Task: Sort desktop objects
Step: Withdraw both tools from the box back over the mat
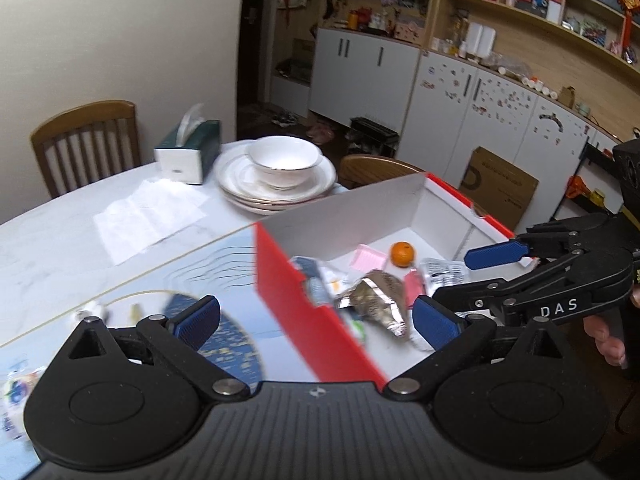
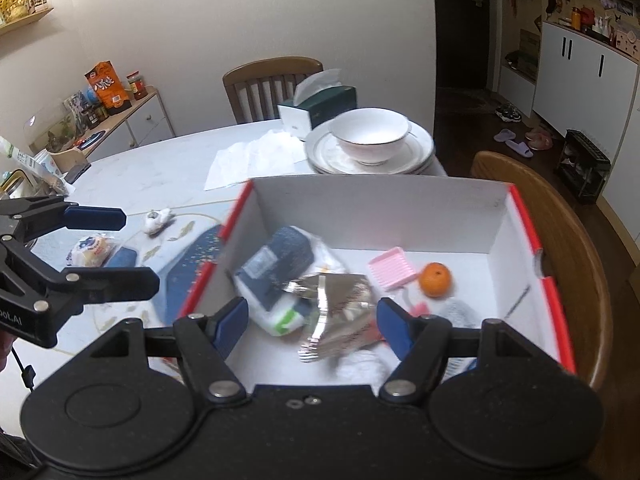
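Note:
A red box with white inside (image 1: pixel 298 280) (image 2: pixel 520 208) stands on the table. In it lie a silver foil packet (image 1: pixel 380 300) (image 2: pixel 340 312), a blue and white pack (image 2: pixel 280 268), a pink tray (image 2: pixel 390 268) (image 1: pixel 370 258), an orange (image 1: pixel 402 253) (image 2: pixel 435 279) and other wrappers. My left gripper (image 1: pixel 316 320) is open and empty, straddling the box's red wall. My right gripper (image 2: pixel 312 320) is open and empty above the foil packet; it also shows in the left wrist view (image 1: pixel 460 280). A wrapped bun (image 2: pixel 90 250) and a small white item (image 2: pixel 156 218) lie on the mat outside.
A bowl on stacked plates (image 1: pixel 280 176) (image 2: pixel 370 140), a tissue box (image 1: pixel 188 152) (image 2: pixel 320 106) and a paper sheet (image 1: pixel 152 212) lie behind the box. Wooden chairs (image 1: pixel 86 136) (image 2: pixel 560 216) stand at the table. The box sits near the table's right edge.

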A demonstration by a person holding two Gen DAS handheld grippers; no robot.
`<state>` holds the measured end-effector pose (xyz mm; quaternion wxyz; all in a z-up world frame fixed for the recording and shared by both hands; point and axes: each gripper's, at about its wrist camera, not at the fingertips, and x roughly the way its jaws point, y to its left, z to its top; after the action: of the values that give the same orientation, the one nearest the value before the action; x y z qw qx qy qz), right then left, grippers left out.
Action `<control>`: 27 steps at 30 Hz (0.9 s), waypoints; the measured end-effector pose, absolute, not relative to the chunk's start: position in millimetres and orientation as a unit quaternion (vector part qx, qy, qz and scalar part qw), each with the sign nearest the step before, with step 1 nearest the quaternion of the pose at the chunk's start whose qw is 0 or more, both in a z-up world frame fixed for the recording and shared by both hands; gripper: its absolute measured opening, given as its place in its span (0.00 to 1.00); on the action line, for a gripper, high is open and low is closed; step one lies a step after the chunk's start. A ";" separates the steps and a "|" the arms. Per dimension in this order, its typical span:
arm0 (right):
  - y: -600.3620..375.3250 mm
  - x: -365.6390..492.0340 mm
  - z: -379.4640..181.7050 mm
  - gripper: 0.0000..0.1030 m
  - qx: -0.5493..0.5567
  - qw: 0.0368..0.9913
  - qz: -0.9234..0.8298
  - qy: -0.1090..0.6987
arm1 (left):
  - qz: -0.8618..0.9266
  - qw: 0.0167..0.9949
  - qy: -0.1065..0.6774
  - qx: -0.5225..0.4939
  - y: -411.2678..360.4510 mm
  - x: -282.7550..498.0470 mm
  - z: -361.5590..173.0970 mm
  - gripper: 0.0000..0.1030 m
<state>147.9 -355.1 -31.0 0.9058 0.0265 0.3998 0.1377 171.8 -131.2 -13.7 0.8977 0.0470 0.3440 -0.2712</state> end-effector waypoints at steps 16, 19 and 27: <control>-241.2 158.6 -24.1 0.69 0.009 0.905 0.158 0.396 | -0.188 0.925 0.328 0.039 -11.2 162.7 -15.1 1.00; -220.6 164.5 -25.8 0.69 0.002 0.903 0.164 0.396 | -0.172 0.929 0.327 0.038 9.5 163.6 -17.5 1.00; -170.9 187.6 -37.0 0.69 -0.011 0.900 0.165 0.404 | -0.122 0.933 0.333 0.055 53.6 170.1 -30.0 1.00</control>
<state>187.6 -170.9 -37.0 0.8998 -0.0106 0.4038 0.1647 170.1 53.6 -30.0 0.9334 0.0548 0.3327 -0.1224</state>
